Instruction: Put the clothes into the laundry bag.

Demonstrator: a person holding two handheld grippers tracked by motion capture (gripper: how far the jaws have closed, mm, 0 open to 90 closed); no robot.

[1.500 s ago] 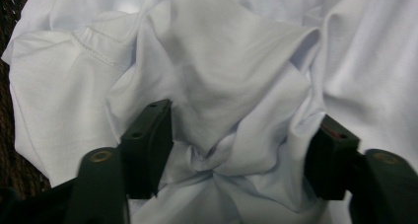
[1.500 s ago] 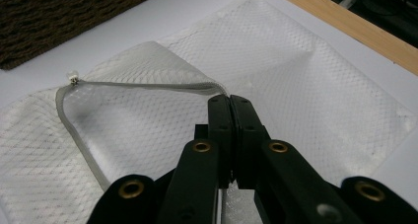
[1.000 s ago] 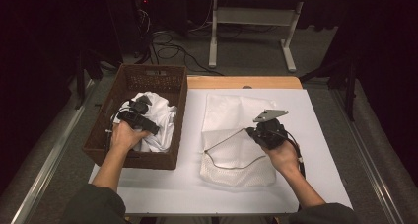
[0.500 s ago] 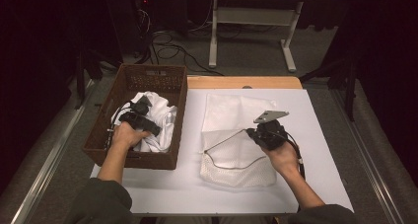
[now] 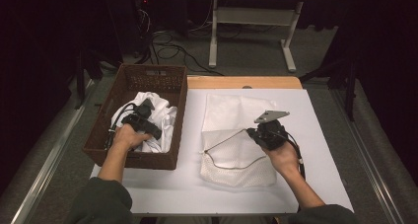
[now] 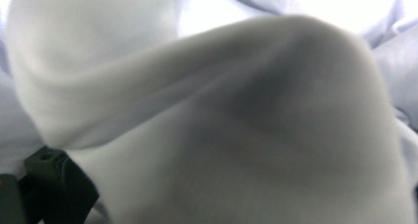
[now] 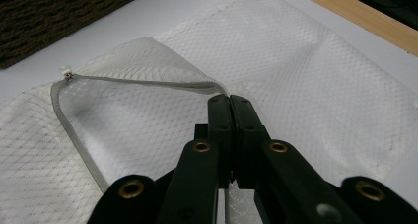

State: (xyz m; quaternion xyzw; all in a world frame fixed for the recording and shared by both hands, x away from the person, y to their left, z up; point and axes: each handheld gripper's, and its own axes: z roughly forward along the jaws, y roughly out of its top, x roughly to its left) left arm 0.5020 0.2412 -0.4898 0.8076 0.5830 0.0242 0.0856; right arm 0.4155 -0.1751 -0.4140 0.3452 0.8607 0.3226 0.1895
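Note:
A white mesh laundry bag (image 5: 231,160) lies flat on the white table. My right gripper (image 5: 250,131) is shut on the bag's grey zip edge (image 7: 138,81) and holds the upper layer lifted, so the mouth gapes. In the right gripper view the jaws (image 7: 230,99) meet on that edge. My left gripper (image 5: 147,119) rests low in the brown wicker basket (image 5: 178,103), on a heap of white cloth (image 5: 165,116). In the left gripper view white cloth (image 6: 222,110) bulges right in front of the camera, and one black finger (image 6: 54,182) shows at the bottom left. Its jaws are hidden.
The basket stands at the table's left, close beside the bag. A strip of bare wood (image 5: 246,82) runs along the table's far edge. Beyond it are a metal stand (image 5: 246,31) and cables on the floor.

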